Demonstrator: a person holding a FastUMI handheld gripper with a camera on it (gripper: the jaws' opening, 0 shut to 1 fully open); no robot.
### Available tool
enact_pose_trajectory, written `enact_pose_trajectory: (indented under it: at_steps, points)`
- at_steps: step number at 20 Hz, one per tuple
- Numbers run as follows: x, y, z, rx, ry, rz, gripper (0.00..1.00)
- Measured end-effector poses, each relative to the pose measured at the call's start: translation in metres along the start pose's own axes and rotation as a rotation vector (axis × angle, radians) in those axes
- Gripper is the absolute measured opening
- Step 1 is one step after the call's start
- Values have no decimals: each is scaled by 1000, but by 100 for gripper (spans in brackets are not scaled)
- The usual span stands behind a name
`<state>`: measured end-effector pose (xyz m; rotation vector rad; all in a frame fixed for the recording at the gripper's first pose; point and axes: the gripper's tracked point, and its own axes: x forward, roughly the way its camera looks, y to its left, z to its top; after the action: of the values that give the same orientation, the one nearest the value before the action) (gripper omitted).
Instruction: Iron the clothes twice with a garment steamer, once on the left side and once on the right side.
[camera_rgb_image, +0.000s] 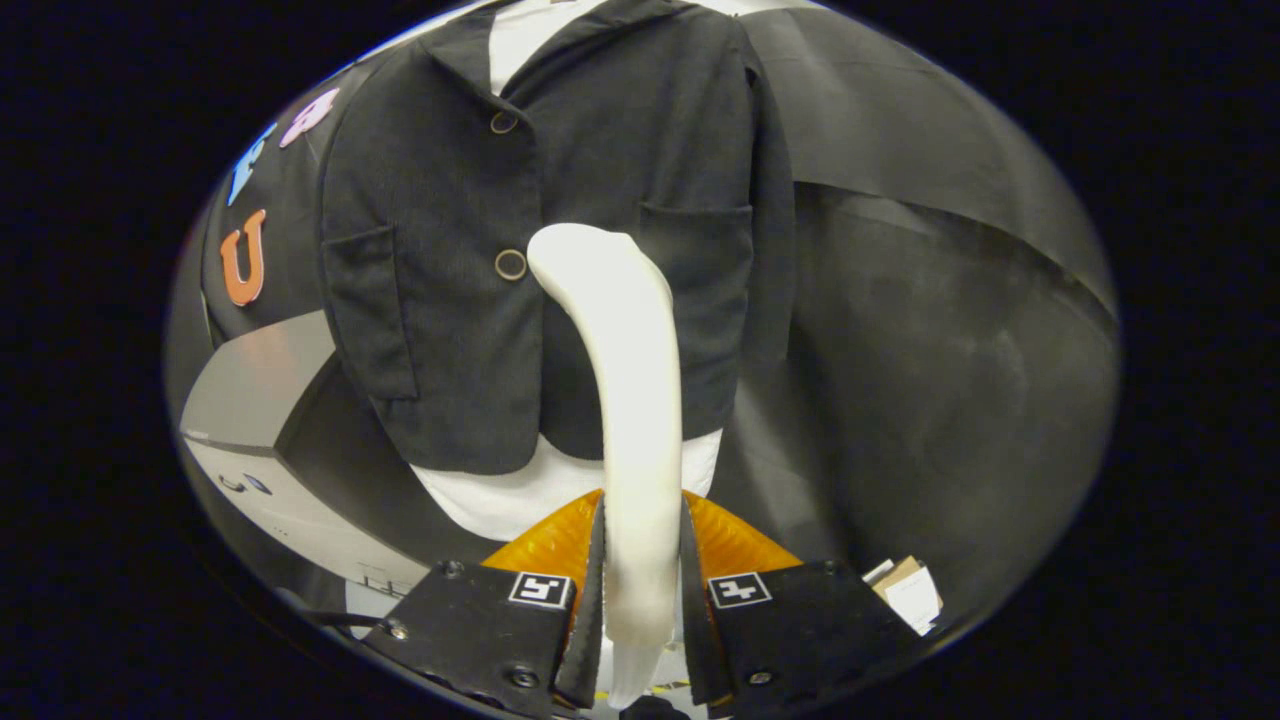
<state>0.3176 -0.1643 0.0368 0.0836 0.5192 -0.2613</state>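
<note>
A dark jacket with two round buttons and patch pockets hangs over a white garment, straight ahead of the fingers. My gripper is shut on the white garment steamer, both fingers pressing its handle. The steamer curves up from between the fingers, and its head lies against the jacket front just right of the lower button, near the right pocket.
A grey box-shaped appliance stands to the left, below the jacket. Black cloth wall spreads behind and to the right. A small cardboard and paper scrap lies low on the right, beside the right finger.
</note>
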Motion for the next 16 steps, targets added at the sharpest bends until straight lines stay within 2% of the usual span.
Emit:
enact_pose_trajectory:
  at_steps: [9, 16]
  points:
    - [14, -7, -33, 8, 64, 11, 37]
    - [19, -12, -44, 44, 83, 59, 37]
